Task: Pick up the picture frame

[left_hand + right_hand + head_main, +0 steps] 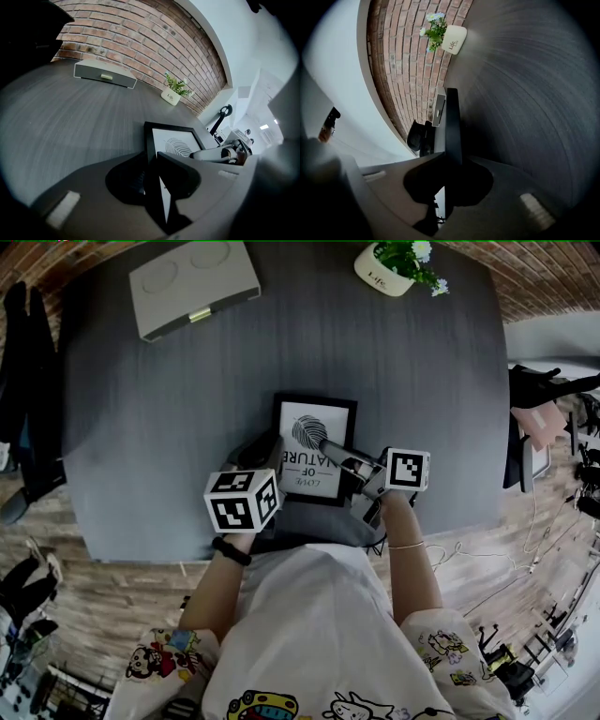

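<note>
the frame (309, 427) seems light and stiff, its glass likely fragile. left hand-held gripper (151, 168) and right hand-held gripper (449, 164) are both clamped on its rim; lift gently, level.

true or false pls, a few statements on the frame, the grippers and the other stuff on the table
1. The left gripper and the right gripper each have an edge of the picture frame between their jaws. True.
2. The potted plant stands on the frame. False: it stands apart from it, at the far edge of the table.
3. The grey box lies at the table's far left corner. True.
4. The frame is at the table's far edge. False: it is at the near edge, by the person.
</note>
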A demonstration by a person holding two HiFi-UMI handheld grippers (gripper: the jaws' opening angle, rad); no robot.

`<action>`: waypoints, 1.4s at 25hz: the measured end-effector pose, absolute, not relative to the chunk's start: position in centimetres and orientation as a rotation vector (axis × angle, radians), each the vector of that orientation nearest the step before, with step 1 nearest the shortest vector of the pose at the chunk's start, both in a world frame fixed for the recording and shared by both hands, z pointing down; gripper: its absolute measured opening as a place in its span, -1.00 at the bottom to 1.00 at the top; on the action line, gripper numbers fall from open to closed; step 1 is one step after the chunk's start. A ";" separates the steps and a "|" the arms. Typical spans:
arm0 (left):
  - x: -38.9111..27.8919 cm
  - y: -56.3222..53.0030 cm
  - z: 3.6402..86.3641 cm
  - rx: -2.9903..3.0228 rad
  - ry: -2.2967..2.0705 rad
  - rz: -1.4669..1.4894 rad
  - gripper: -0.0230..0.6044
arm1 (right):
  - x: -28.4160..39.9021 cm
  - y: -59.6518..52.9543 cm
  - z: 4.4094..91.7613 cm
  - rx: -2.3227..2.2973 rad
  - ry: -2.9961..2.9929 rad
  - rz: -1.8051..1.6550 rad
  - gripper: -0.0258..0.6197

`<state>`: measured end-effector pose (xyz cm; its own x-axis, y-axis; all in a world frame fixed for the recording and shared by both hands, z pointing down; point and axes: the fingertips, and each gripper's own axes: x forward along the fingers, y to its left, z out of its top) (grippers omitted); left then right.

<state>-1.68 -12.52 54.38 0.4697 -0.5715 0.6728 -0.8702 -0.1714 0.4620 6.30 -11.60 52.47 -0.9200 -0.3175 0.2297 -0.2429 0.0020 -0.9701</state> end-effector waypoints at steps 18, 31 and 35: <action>-3.0 -12.6 52.4 1.897 -1.285 0.358 -0.56 | 5.7 -12.0 50.5 -0.577 2.251 -2.013 -0.88; -4.3 -12.8 45.6 2.029 -1.415 0.264 -0.56 | 7.2 -13.1 45.8 -0.589 2.355 -1.832 -0.88; -4.3 -12.6 43.1 2.091 -1.447 0.245 -0.57 | 8.0 -13.0 43.7 -0.631 2.408 -1.738 -0.88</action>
